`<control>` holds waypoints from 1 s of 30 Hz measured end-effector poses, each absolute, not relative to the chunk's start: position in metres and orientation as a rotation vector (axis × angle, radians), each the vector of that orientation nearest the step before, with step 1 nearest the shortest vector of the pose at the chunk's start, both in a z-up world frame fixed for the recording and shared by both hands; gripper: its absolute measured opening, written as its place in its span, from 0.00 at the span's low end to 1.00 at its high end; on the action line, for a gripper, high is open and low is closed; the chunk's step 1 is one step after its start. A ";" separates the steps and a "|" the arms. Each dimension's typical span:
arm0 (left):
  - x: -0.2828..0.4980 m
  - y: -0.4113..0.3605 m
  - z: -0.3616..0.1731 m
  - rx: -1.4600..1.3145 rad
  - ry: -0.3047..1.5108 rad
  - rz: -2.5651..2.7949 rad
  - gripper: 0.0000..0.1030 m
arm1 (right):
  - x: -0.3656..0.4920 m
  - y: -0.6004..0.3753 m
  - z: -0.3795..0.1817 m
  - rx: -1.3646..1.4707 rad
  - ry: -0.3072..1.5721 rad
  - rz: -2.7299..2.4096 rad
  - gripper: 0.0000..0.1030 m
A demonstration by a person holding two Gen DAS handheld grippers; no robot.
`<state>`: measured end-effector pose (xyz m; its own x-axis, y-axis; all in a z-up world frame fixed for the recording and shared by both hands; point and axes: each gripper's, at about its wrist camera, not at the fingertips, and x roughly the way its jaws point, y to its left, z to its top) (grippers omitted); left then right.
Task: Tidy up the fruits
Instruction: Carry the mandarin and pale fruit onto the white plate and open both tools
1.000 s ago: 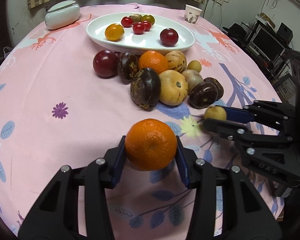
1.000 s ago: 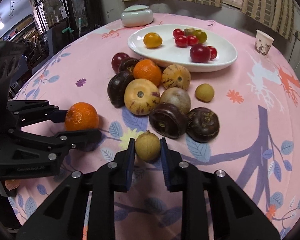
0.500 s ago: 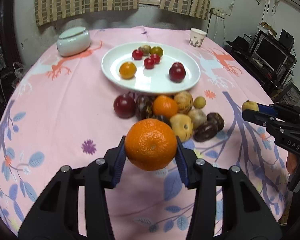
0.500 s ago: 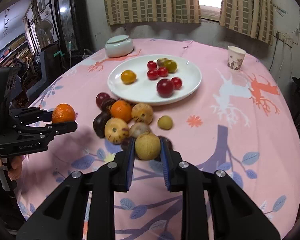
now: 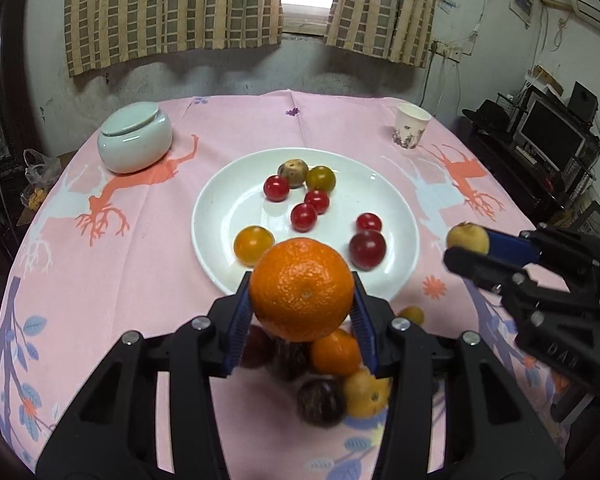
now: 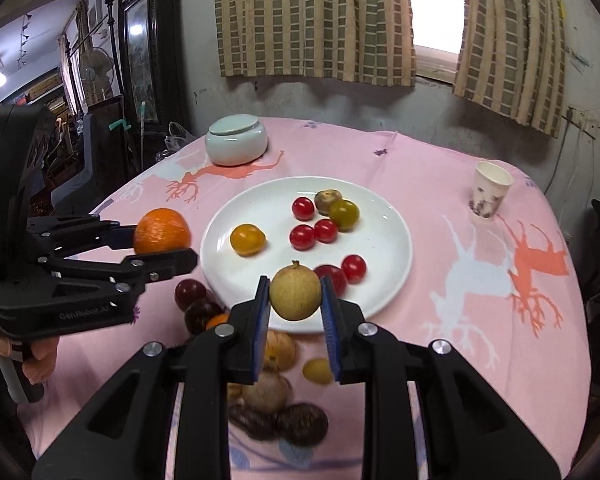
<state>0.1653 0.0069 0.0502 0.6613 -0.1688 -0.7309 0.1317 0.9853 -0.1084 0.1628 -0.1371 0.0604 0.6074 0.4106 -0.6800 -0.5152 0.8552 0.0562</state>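
Left wrist view: a desk [image 5: 100, 280] under a pink cloth with deer and leaf prints carries a white plate [image 5: 228, 216] of small red, yellow and brown fruits, a pale lidded jar [image 5: 134, 142] at the far left and a paper cup [image 5: 411, 128] at the far right. Checked curtains [image 5: 172, 8] hang on the wall behind, and a monitor [image 5: 552, 138] sits on a rack to the right. A cluster of loose fruits [image 5: 332, 376] lies on the cloth just before the plate, blurred.

The left hand-held gripper [image 5: 300, 308] is raised above that cluster, pinching an orange [image 5: 302, 288] between its blue pads, over the plate's near rim. The right hand-held gripper [image 6: 296, 314] is also held up above the cloth, clamping a small tan fruit [image 6: 295, 291] at the plate's near edge. From the right wrist, the person's left hand [image 6: 40, 356] shows on the left gripper's handle.
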 end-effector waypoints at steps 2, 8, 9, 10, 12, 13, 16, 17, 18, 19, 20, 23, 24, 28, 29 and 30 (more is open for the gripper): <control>0.180 0.008 0.041 -0.044 0.845 -0.150 0.45 | 0.178 -0.126 0.049 -0.147 0.772 0.545 0.24; 0.209 0.016 0.010 -0.066 0.921 -0.140 0.45 | 0.204 -0.106 0.020 -0.154 0.839 0.564 0.24; 0.211 0.016 0.006 -0.059 0.928 -0.141 0.45 | 0.205 -0.104 0.016 -0.156 0.848 0.568 0.24; 0.213 0.017 0.003 -0.059 0.932 -0.141 0.45 | 0.207 -0.101 0.012 -0.160 0.857 0.573 0.24; 0.217 0.018 -0.001 -0.065 0.938 -0.142 0.45 | 0.209 -0.096 0.003 -0.175 0.873 0.582 0.25; 0.219 0.018 -0.003 -0.061 0.940 -0.134 0.45 | 0.210 -0.095 -0.001 -0.180 0.880 0.577 0.25; 0.225 0.017 -0.010 -0.060 0.956 -0.124 0.46 | 0.216 -0.093 -0.015 -0.169 0.917 0.584 0.25; 0.226 0.017 -0.010 -0.062 0.960 -0.126 0.51 | 0.217 -0.093 -0.019 -0.166 0.934 0.577 0.26; 0.226 0.016 -0.010 -0.060 0.959 -0.125 0.64 | 0.218 -0.095 -0.022 -0.164 0.951 0.571 0.26; 0.225 0.015 -0.008 -0.053 0.945 -0.117 0.69 | 0.218 -0.096 -0.023 -0.159 0.962 0.565 0.26; 0.222 0.015 -0.005 -0.042 0.923 -0.105 0.73 | 0.218 -0.099 -0.022 -0.147 0.963 0.561 0.26; 0.211 0.013 0.007 -0.009 0.877 -0.080 0.74 | 0.208 -0.112 -0.010 -0.103 0.934 0.588 0.26; 0.206 0.013 0.010 0.000 0.865 -0.078 0.74 | 0.201 -0.118 -0.004 -0.101 0.916 0.592 0.26; 0.182 0.014 0.018 0.023 0.846 -0.087 0.76 | 0.180 -0.134 0.011 -0.121 0.887 0.582 0.26; 0.176 0.015 0.020 0.023 0.845 -0.089 0.77 | 0.175 -0.137 0.014 -0.126 0.883 0.573 0.27; 0.170 0.015 0.021 0.021 0.845 -0.093 0.77 | 0.171 -0.140 0.016 -0.129 0.881 0.561 0.27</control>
